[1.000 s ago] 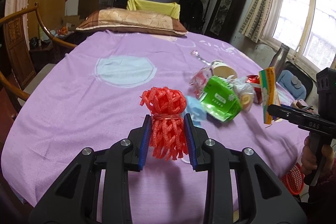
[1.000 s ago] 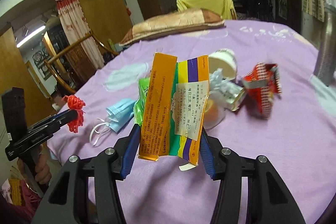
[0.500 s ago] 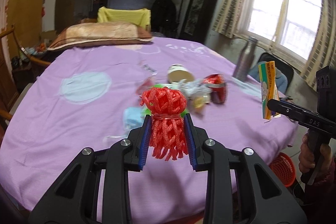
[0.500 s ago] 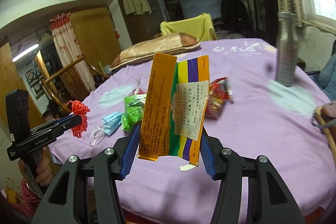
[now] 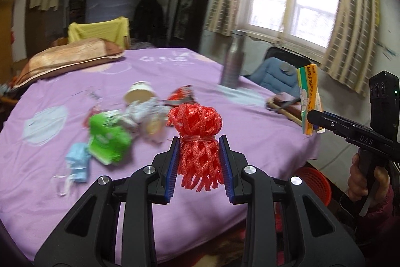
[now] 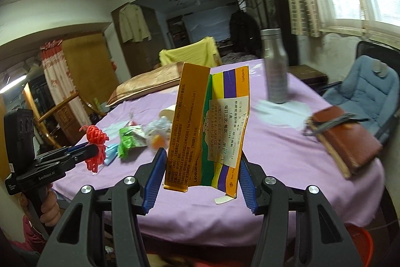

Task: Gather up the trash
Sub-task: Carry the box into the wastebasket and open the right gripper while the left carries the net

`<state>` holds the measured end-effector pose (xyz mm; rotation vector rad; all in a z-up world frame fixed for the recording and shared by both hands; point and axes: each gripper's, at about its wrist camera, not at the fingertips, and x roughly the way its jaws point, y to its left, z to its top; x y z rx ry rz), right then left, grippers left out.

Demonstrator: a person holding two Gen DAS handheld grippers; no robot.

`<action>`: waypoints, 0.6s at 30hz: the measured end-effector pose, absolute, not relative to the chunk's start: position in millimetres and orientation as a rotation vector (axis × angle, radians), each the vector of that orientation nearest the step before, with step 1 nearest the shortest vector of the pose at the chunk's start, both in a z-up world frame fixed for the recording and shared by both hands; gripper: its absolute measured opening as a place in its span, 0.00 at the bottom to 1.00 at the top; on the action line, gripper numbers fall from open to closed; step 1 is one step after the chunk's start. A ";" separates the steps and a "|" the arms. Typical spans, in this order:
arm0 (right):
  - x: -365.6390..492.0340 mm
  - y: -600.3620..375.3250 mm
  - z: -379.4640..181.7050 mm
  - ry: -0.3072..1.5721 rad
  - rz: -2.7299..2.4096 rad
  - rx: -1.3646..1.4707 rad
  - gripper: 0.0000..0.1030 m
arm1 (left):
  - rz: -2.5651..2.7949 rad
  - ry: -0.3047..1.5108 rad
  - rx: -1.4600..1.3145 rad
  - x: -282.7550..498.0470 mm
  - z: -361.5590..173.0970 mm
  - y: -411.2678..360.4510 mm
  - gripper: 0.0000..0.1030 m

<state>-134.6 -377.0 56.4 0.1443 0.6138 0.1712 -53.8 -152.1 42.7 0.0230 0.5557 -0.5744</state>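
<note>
Left tool point(image 5: 200, 162) grips red foam net point(image 5: 197, 142), right tool point(image 6: 200, 174) flattened carton point(image 6: 207, 131); wrappers point(image 5: 107, 139) litter the table point(image 5: 150, 192).

Purple-clothed table point(image 5: 155, 71): pillow point(image 5: 67, 59), steel bottle point(image 6: 275, 69), brown wallet point(image 6: 347, 139), trash pile point(image 5: 125, 126).

Right hand-held gripper point(image 6: 200, 167) clamped on a flattened orange, yellow and purple carton point(image 6: 210, 131), held upright above the purple-covered worktop point(image 6: 287, 162). Left hand-held gripper point(image 6: 93, 149) at left grips a red foam net point(image 6: 96, 142). On the worktop: green wrapper point(image 6: 130, 139), metal bottle point(image 6: 275, 69), brown wallet point(image 6: 347, 142). Red basket point(image 6: 360, 244) low right.
</note>
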 end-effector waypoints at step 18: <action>-226.8 -502.2 51.7 0.585 -0.137 0.213 0.54 | -0.885 0.569 0.153 -84.1 44.2 -299.3 0.31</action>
